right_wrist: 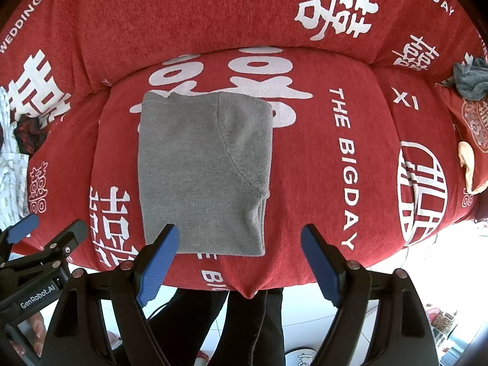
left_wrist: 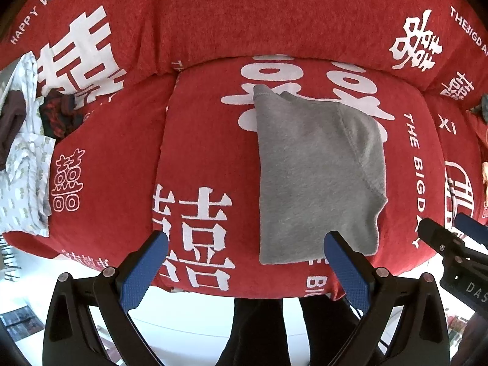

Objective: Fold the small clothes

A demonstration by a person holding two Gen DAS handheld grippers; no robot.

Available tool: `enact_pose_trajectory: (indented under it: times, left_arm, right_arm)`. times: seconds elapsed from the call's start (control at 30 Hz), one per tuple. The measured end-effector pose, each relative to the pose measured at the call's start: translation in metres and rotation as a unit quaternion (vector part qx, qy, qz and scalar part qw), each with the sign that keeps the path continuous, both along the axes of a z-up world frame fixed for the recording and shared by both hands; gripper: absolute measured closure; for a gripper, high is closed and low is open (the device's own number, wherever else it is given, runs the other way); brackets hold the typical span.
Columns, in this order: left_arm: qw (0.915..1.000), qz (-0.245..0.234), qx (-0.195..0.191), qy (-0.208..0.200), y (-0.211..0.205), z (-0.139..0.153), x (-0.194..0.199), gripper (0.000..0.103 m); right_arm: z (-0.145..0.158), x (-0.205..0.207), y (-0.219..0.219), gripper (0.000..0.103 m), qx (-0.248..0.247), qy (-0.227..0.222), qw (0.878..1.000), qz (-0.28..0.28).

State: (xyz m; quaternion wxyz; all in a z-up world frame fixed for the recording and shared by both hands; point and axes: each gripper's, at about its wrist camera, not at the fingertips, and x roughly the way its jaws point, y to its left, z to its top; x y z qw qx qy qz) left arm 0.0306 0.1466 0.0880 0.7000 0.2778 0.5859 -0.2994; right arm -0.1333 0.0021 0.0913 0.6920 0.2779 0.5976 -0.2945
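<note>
On the middle seat cushion of the red sofa (left_wrist: 207,140), the gray garment (right_wrist: 201,170) lies flat as a tidy rectangle, seam curving across its top layer, so I judge its fold about finished. I hold my left gripper (left_wrist: 244,262) spread wide and empty, hovering by the garment's near edge, and my right gripper (right_wrist: 241,259) likewise wide with nothing between its blue pads (right_wrist: 158,262). Off to my left a heap of unfolded clothes (left_wrist: 24,140) waits, probably next; a dark gray cloth (right_wrist: 469,76) sits far right.
</note>
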Motion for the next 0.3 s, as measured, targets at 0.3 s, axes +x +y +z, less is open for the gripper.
enact_pose_trajectory:
  times: [0.3]
  left_arm:
    - [1.0, 0.002, -0.001, 0.002, 0.0004, -0.0017, 0.0039, 0.001]
  right_arm:
    - [-0.0002, 0.0006, 0.0005, 0.019, -0.002, 0.001, 1.0, 0.0]
